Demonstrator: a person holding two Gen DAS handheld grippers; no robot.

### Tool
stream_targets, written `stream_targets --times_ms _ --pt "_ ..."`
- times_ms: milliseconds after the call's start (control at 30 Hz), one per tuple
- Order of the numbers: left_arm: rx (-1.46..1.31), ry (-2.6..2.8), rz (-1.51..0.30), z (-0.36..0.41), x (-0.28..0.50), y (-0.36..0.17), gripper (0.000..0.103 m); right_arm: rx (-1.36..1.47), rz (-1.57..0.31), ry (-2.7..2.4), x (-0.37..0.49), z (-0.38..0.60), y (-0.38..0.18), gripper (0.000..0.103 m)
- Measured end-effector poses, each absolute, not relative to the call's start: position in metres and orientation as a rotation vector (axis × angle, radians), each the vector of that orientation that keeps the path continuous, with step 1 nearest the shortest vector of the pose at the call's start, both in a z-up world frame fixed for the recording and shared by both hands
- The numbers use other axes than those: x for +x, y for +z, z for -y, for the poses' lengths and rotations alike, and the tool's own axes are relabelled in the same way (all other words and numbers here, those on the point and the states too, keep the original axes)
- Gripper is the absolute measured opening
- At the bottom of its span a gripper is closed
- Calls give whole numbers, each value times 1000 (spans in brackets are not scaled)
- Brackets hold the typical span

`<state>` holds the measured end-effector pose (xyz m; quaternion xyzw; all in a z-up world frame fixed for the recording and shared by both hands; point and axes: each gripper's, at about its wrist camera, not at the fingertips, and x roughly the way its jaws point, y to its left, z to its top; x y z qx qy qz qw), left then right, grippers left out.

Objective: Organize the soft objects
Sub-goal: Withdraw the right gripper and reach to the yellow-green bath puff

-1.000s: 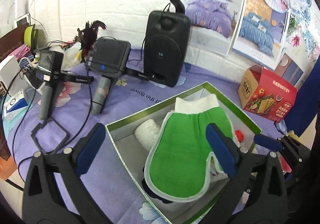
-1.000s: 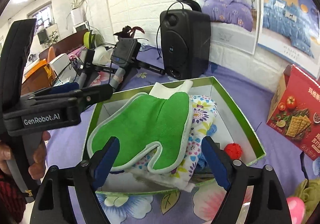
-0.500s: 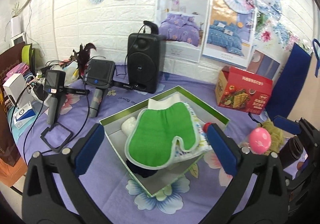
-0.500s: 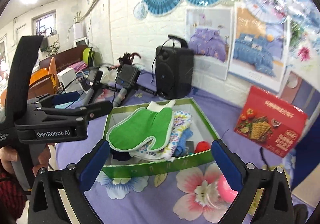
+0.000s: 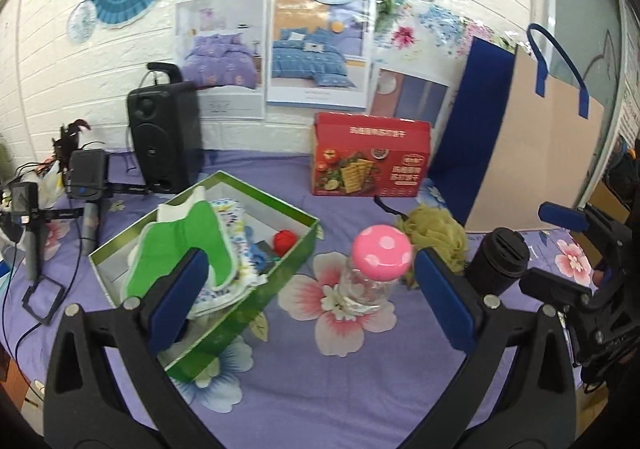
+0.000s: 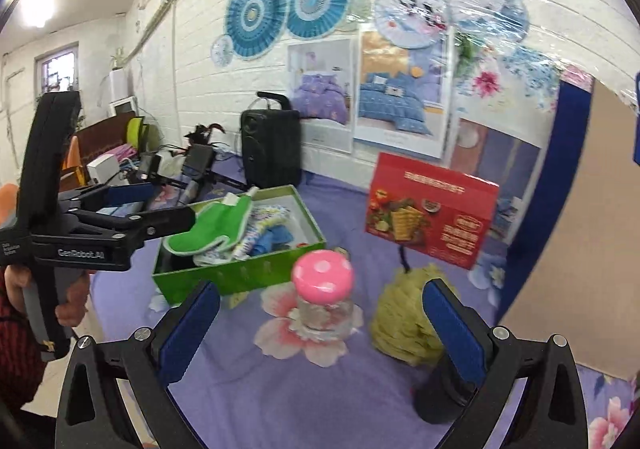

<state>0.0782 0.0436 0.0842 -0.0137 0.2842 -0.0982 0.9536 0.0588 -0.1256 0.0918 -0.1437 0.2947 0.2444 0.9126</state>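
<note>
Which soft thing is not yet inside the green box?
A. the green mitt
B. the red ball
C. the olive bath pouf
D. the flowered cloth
C: the olive bath pouf lies on the purple cloth outside the green box, beside the pink-capped bottle; the mitt, the flowered cloth and the red ball are in the box.

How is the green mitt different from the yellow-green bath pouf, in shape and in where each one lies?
The green mitt is flat, bright green with a white edge; the bath pouf is a ruffled, olive-yellow ball. The mitt lies in the green box, on top of other cloths; the pouf sits outside it on the purple cloth, beside the pink-capped jar. Both are soft, and neither the open left gripper nor the open right gripper holds them.
</note>
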Motion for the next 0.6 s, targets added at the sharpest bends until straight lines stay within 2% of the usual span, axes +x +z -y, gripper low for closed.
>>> stream_targets --times_ms 233,533,600 --pt "6 -327 -627 23 105 84 102 -336 -686 372 86 172 89 103" --pt "-7 -412 -764 85 167 71 102 -430 -843 390 127 168 51 103" --pt "-10 -410 -797 92 179 64 96 -440 -863 390 138 166 44 103"
